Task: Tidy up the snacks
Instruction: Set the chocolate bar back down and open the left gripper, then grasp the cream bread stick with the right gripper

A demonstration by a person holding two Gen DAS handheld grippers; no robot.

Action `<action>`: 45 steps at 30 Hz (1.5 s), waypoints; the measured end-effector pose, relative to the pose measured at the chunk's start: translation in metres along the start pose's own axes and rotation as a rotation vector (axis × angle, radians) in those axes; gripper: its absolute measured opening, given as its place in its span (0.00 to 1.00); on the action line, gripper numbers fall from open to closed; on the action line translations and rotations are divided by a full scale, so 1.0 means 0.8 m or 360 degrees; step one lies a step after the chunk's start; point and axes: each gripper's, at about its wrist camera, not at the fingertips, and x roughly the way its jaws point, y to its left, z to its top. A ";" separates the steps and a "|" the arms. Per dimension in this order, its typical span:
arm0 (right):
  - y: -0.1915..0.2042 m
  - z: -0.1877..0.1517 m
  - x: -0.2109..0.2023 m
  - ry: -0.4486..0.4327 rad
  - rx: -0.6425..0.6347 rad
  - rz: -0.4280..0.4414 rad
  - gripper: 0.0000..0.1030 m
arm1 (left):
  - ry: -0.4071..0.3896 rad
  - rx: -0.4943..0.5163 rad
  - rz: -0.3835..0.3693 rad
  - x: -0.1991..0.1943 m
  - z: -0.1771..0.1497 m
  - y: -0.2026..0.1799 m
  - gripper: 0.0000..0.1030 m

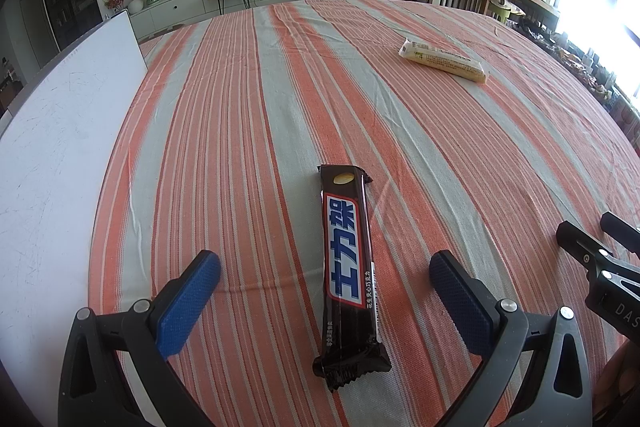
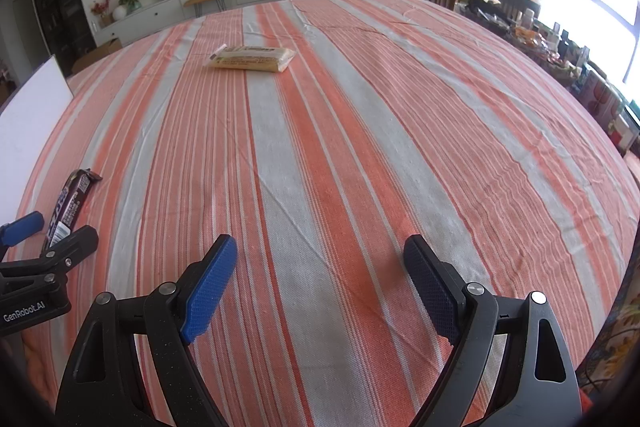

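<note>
In the left wrist view, the left tongs (image 1: 325, 281) stood wide apart, holding nothing. A dark chocolate bar (image 1: 349, 269) lay flat between them on the striped cloth (image 1: 248, 115) of the worktop. A yellow snack pack (image 1: 443, 61) lay far to the right.

In the right wrist view, the right tongs (image 2: 320, 263) were also apart and empty. The yellow pack lay far ahead, the chocolate bar near left. A white board (image 2: 30, 103) stood at the left edge.

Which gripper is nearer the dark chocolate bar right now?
Left. The left gripper is open with the chocolate bar lying between its fingers. The right gripper, also open, sits off to the bar's right over bare striped cloth.
</note>
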 end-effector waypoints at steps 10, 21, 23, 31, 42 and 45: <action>-0.002 0.045 0.015 0.0217 -0.0317 0.0372 0.93 | 0.0000 0.0000 0.0000 0.000 0.000 0.000 1.00; 0.049 0.213 0.121 0.0255 -0.0751 0.0439 0.92 | 0.0000 0.0000 -0.0001 0.000 0.000 0.000 1.00; 0.065 0.223 0.147 0.0283 -0.0797 0.0390 0.92 | 0.0000 0.0000 -0.0001 0.000 0.000 0.000 1.00; 0.075 0.224 0.169 0.0328 -0.0714 0.0440 0.74 | 0.0000 0.0000 -0.0002 0.001 0.000 0.000 1.00; 0.046 0.160 0.104 0.0355 -0.0491 0.0328 0.30 | 0.0000 0.0000 -0.0002 0.001 0.000 0.000 1.00; 0.043 0.120 0.075 0.0303 -0.0512 0.0277 0.31 | 0.0000 0.0000 -0.0002 0.001 0.000 0.000 1.00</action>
